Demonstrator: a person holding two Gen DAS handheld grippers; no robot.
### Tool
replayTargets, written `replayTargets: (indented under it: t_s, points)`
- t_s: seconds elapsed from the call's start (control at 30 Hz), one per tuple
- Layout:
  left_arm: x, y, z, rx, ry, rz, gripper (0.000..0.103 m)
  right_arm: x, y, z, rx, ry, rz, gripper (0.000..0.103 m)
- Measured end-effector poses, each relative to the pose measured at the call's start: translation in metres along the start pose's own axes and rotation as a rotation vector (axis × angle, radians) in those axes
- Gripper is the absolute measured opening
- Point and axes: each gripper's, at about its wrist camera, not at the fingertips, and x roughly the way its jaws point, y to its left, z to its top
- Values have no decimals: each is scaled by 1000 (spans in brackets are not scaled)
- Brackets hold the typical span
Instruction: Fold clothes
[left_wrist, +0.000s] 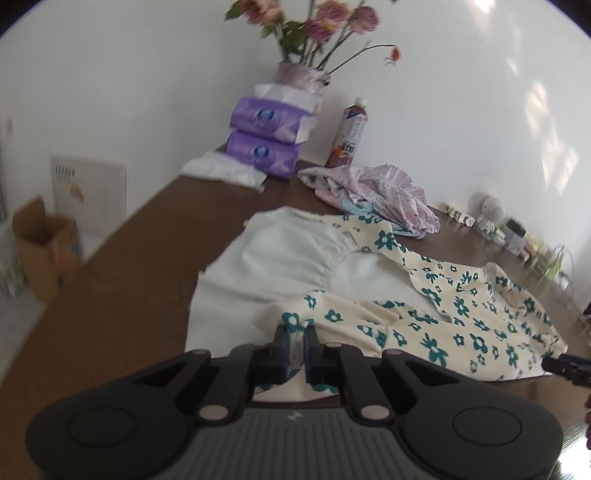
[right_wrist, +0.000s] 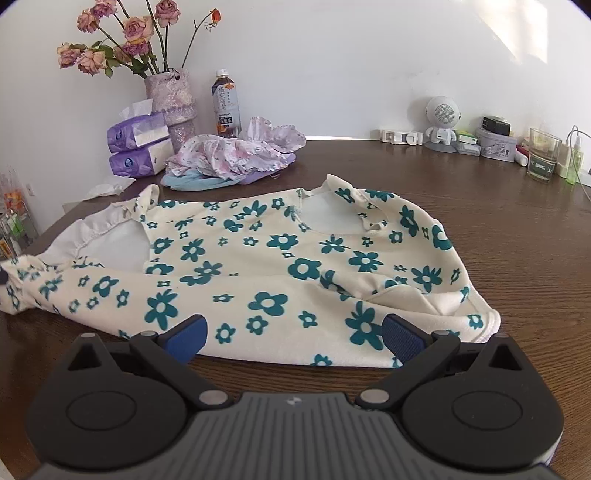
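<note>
The left claw (left_wrist: 295, 345) is pinching the end of a sleeve of the flower top (right_wrist: 280, 266), right between its blue pads. The cloth could slip out if the pinch is only on the edge. Just past that claw, the sleeve lies bunched over the white inside, so a pull might drag the whole top crooked on the table (right_wrist: 498, 229).

The right claw (right_wrist: 295, 334) is spread wide, with the near hem between its tips. Farther off lies a pink pile of clothes (right_wrist: 236, 153), then a bottle (right_wrist: 226, 105). A big swing could knock them.
</note>
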Motion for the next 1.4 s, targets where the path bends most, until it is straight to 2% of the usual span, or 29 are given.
replayTargets:
  t_s: [0.17,0.27,0.47,0.57,0.7,0.77,0.83,0.93,1.0,1.03,1.07,1.13,1.27,1.4]
  points:
    - [15,-5,10,56,5,52,9,1,-9,-2,18,17,-14,102]
    - [28,4,7,30,39,82,16,-1,-15,-4,31,18,-27,102]
    - [32,20,-3,0,45,113,18,0,-24,-5,53,22,-38,102]
    - [29,23,-6,20,44,193,18,1,-26,-5,54,22,-35,102]
    - [23,-9,-6,85,8,110,20,-2,-27,-5,59,13,-27,102]
    - [21,-26,-6,118,-12,61,35,-4,-25,-3,54,0,-16,102]
    - [18,-44,-6,151,-31,12,44,-7,-20,0,42,-17,8,102]
    - [14,-70,-6,201,-60,-62,46,-7,-4,7,1,-50,68,102]
    - [11,-87,-6,234,-80,-111,45,-5,7,11,-25,-61,115,95]
    - [10,-96,-6,251,-89,-135,41,-2,12,12,-33,-53,140,87]
    - [15,-106,-8,272,-74,-161,30,2,17,14,-42,-45,165,79]
    - [29,-124,-16,315,-26,-201,23,10,26,14,-66,-14,191,68]
    - [51,-135,-26,321,22,-174,21,25,31,9,-102,32,176,48]
    - [64,-125,-29,271,54,-120,21,28,17,7,-81,24,151,43]
